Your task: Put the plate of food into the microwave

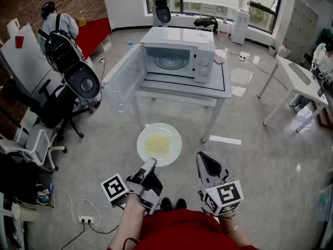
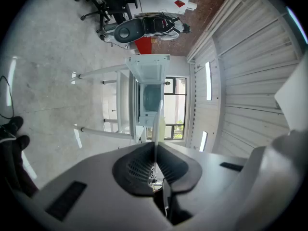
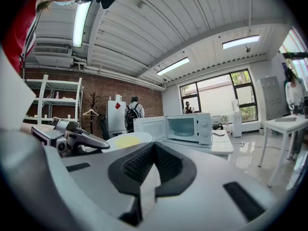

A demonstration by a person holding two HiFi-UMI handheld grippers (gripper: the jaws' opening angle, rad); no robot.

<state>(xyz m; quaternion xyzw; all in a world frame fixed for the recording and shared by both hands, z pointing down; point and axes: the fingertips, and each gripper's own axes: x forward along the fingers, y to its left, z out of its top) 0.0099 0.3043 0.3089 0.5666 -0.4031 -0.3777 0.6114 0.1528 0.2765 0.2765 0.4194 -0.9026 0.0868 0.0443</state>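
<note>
A white plate (image 1: 159, 144) with a flat yellow food patch hangs level in front of me, a little short of the white table (image 1: 221, 90). My left gripper (image 1: 150, 162) is shut on the plate's near rim. In the left gripper view the plate (image 2: 158, 121) shows edge-on, clamped between the pads. The white microwave (image 1: 179, 53) stands on the table with its door (image 1: 124, 78) swung open to the left and its cavity bare. My right gripper (image 1: 204, 157) hovers to the right of the plate, shut on nothing. The right gripper view shows the plate (image 3: 126, 140) and microwave (image 3: 185, 127) ahead.
Black office chairs (image 1: 57, 108) and a person with a backpack (image 1: 58, 33) are at the left. A second white table (image 1: 296, 85) stands at the right. A power strip with its cable (image 1: 83, 219) lies on the floor near my left side.
</note>
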